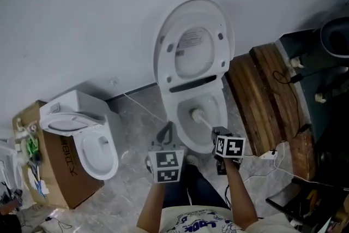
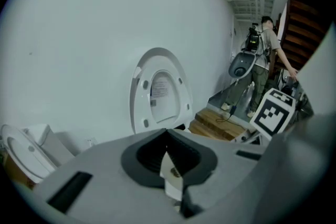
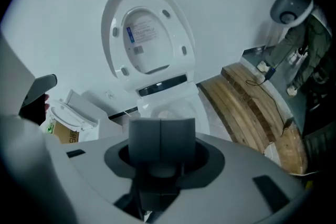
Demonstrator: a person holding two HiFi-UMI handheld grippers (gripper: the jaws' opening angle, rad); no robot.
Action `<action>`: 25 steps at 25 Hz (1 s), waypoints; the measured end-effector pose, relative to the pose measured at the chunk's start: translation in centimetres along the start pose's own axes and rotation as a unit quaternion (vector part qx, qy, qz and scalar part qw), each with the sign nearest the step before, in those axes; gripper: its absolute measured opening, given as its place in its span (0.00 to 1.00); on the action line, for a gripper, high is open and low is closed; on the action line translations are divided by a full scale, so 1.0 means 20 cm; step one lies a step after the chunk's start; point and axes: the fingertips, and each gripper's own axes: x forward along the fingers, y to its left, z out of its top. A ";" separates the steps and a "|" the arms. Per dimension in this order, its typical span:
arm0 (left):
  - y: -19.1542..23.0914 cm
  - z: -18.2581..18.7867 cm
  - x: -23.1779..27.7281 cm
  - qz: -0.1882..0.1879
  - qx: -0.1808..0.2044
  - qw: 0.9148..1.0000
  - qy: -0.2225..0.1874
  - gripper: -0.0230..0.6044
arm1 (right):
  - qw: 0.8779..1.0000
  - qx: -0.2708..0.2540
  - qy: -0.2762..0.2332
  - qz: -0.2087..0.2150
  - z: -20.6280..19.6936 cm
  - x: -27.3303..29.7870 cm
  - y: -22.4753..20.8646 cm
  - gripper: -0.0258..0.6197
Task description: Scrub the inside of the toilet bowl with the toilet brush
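Note:
The white toilet (image 1: pixel 203 96) stands against the wall with its lid and seat (image 1: pixel 192 43) raised. In its bowl (image 1: pixel 212 109) lies the white head of the toilet brush (image 1: pixel 197 115), and the dark handle slants back to my right gripper (image 1: pixel 217 132). That gripper is over the bowl's near right rim, its jaws closed together on the handle. In the right gripper view the right gripper (image 3: pixel 161 124) points at the toilet (image 3: pixel 157 81), and the brush head is hidden. My left gripper (image 1: pixel 166 130) is shut, left of the bowl's front. The left gripper (image 2: pixel 167 136) shows a small white strip at its seam.
A second toilet (image 1: pixel 82 133) sits on a cardboard box (image 1: pixel 61 174) at the left. Wooden planks (image 1: pixel 267 101) with cables lie right of the toilet, and dark furniture (image 1: pixel 322 79) stands beyond them. A person (image 2: pixel 262 60) stands far back on the right.

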 end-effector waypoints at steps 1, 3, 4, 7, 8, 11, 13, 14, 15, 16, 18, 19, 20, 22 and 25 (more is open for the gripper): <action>0.00 0.02 -0.02 0.001 0.002 1.000 -0.004 0.04 | 1.000 -0.003 -0.010 0.000 0.03 -0.04 0.01 0.31; 0.00 0.06 -0.07 0.003 0.006 1.000 -0.011 0.04 | 1.000 -0.007 -0.028 -0.002 0.08 -0.13 0.03 0.31; 0.00 0.08 -0.09 0.003 0.007 1.000 -0.015 0.04 | 0.999 -0.009 -0.037 -0.002 0.10 -0.17 0.04 0.31; 0.00 0.15 -0.16 0.005 0.008 1.000 -0.027 0.04 | 0.998 -0.006 -0.065 0.000 0.17 -0.29 0.07 0.31; 0.00 0.17 -0.18 0.005 0.006 0.999 -0.032 0.04 | 0.997 -0.005 -0.074 0.001 0.19 -0.33 0.08 0.31; 0.00 0.23 -0.26 0.007 0.003 0.999 -0.048 0.04 | 0.995 -0.007 -0.097 0.002 0.23 -0.44 0.11 0.31; 0.01 0.27 -0.30 0.009 0.003 0.998 -0.057 0.04 | 0.994 -0.009 -0.109 0.003 0.25 -0.51 0.14 0.31; 0.01 0.29 -0.32 0.010 0.005 0.998 -0.061 0.04 | 0.993 -0.011 -0.116 0.002 0.26 -0.54 0.14 0.31; 0.01 0.31 -0.33 0.011 0.007 0.998 -0.066 0.04 | 0.992 -0.013 -0.122 0.001 0.27 -0.57 0.15 0.31; 0.01 0.33 -0.35 0.012 0.009 0.997 -0.071 0.04 | 0.992 -0.016 -0.129 0.000 0.28 -0.59 0.15 0.31; 0.01 0.38 -0.37 0.015 0.012 0.997 -0.081 0.04 | 0.990 -0.021 -0.142 0.001 0.30 -0.64 0.16 0.31; 0.01 0.40 -0.39 0.017 0.014 0.996 -0.086 0.04 | 0.989 -0.021 -0.149 0.004 0.32 -0.66 0.16 0.31; 0.01 0.42 -0.40 0.018 0.016 0.996 -0.091 0.04 | 0.987 -0.020 -0.156 0.006 0.33 -0.69 0.17 0.31; 0.01 0.45 -0.44 0.019 0.019 0.995 -0.100 0.04 | 0.985 -0.016 -0.169 0.008 0.34 -0.73 0.17 0.31; 0.02 0.50 -0.48 0.022 0.024 0.993 -0.110 0.04 | 0.982 -0.013 -0.190 0.010 0.38 -0.80 0.19 0.31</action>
